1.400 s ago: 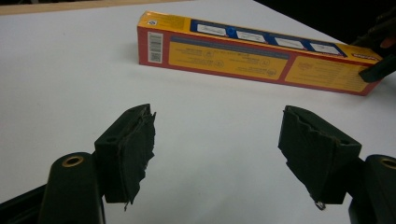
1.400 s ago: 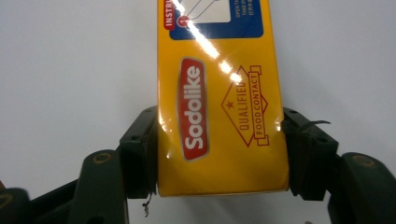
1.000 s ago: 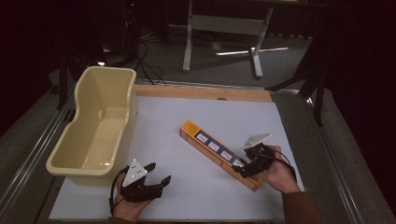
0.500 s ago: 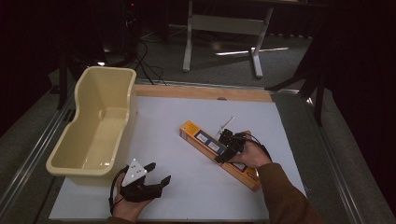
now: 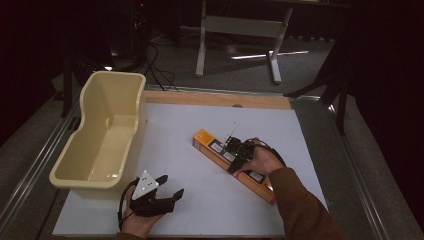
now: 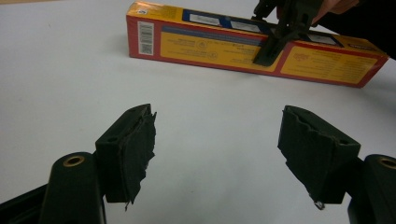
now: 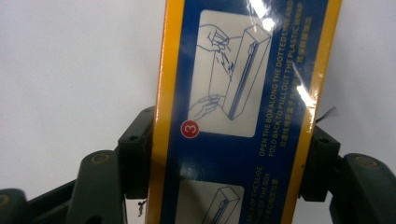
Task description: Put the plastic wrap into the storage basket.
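White tabletop (image 5: 200, 135): right gripper (image 5: 236, 156), jaws just closing, is clamping the long yellow-and-blue cardboard box (image 5: 212, 144); left gripper (image 5: 167, 187) is resting wide open, empty.

box (image 5: 234, 164): orange-yellow edges, red trim, blue top with white instruction panels and white lettering, barcode on white at its end | tub (image 5: 102, 135) left of box: pale cream | table (image 5: 200, 120) under box: white | left hand-held gripper (image 5: 167, 187) near box: black, grey plate | right hand-held gripper (image 7: 226, 154) on box: black
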Motion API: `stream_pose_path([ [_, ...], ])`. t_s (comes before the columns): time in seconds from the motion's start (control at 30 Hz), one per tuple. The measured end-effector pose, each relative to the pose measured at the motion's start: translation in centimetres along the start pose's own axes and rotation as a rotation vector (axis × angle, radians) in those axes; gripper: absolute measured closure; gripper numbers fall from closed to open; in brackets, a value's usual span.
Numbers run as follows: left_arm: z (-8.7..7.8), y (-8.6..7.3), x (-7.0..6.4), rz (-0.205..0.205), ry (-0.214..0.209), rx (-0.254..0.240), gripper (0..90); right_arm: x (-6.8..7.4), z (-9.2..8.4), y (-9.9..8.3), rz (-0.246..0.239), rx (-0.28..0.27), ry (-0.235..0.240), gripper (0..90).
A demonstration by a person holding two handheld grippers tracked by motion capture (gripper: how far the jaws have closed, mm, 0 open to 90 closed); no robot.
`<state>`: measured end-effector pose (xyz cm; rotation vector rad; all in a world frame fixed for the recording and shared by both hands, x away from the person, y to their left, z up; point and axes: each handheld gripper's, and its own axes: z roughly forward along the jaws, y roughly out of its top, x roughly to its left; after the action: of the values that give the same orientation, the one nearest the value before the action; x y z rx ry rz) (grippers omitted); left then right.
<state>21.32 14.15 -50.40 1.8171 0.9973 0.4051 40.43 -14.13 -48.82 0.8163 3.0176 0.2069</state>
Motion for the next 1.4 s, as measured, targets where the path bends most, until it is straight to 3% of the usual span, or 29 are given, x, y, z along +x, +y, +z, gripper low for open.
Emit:
stream_pose_path([
  [0.17, -0.1, 0.0, 0.1, -0.007, 0.000, -0.001, 26.9, 0.2, -0.1, 0.3, 0.030, 0.064, -0.023, 37.8],
  [0.33, -0.1, 0.0, 0.2, -0.009, -0.001, -0.005, 26.9, 0.1, -0.2, 0.2, 0.056, 0.134, -0.008, 38.3],
  [0.4, -0.1, 0.1, 0.2, -0.010, -0.001, -0.006, 26.9, 0.0, -0.2, 0.1, 0.077, 0.144, 0.015, 38.4],
  [0.47, -0.1, 0.1, 0.2, -0.012, 0.000, -0.009, 26.9, -0.4, -0.4, -0.1, 0.131, 0.138, 0.085, 38.5],
  [0.53, -0.1, 0.0, 0.3, -0.016, 0.001, -0.009, 26.9, -0.6, -0.5, -0.3, 0.164, 0.129, 0.121, 38.6],
  [0.67, -0.2, 0.1, 0.3, -0.014, 0.002, -0.012, 26.9, -0.4, -1.0, -0.5, 0.182, 0.124, 0.109, 38.6],
  [0.8, -0.2, 0.1, 0.3, -0.012, 0.003, -0.012, 27.0, -0.5, -1.7, -0.7, 0.200, 0.085, 0.103, 38.7],
  [0.93, -0.3, 0.2, 0.2, -0.011, 0.006, -0.017, 27.0, -0.7, -2.5, -0.9, 0.245, 0.018, 0.136, 38.8],
  [1.2, -0.4, 0.2, 0.2, -0.007, 0.008, -0.022, 27.0, 0.1, -4.1, -0.5, 0.271, -0.103, 0.141, 38.9],
  [1.4, -0.5, 0.3, 0.1, 0.000, 0.009, -0.026, 27.0, 0.7, -4.9, 0.1, 0.271, -0.126, 0.149, 38.9],
])
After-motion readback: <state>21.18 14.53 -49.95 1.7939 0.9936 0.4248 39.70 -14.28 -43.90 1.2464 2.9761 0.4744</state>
